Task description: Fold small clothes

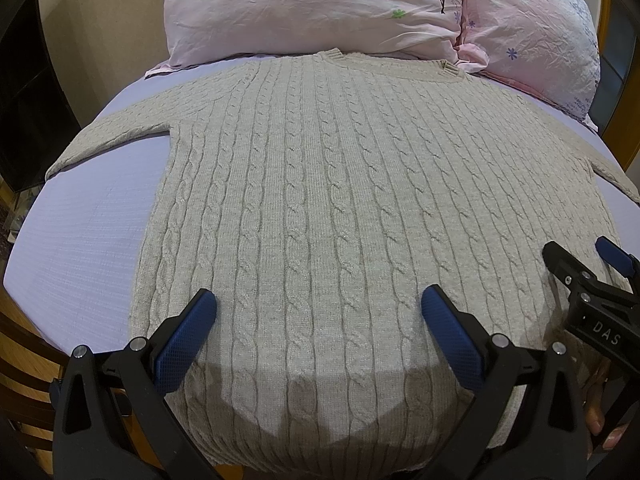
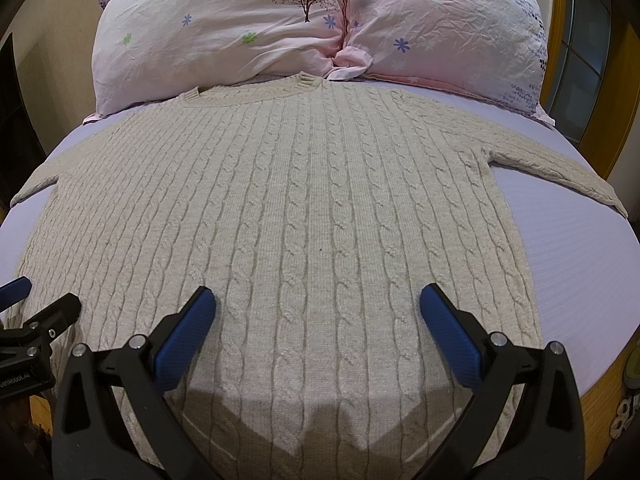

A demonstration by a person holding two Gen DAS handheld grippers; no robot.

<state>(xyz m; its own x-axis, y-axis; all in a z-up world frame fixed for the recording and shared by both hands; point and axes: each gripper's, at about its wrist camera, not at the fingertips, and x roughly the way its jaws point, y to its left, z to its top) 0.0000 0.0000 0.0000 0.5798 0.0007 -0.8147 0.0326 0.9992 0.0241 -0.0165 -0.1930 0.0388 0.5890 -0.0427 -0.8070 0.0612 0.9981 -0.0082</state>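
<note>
A beige cable-knit sweater (image 1: 320, 208) lies flat and spread on the lilac bed (image 1: 80, 240), neckline at the far end beside two pink pillows (image 1: 304, 8), sleeves stretched out left and right. The left tool (image 1: 318, 308) and the right tool (image 2: 318, 308) both hover over the near hem, each spread wide and holding nothing.

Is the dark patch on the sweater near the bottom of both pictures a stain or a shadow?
Left wrist view: a shadow on the sweater, below the open left gripper. Right wrist view: the same below the open right gripper. In both, fisheye distortion bends the bed into a curve.
</note>
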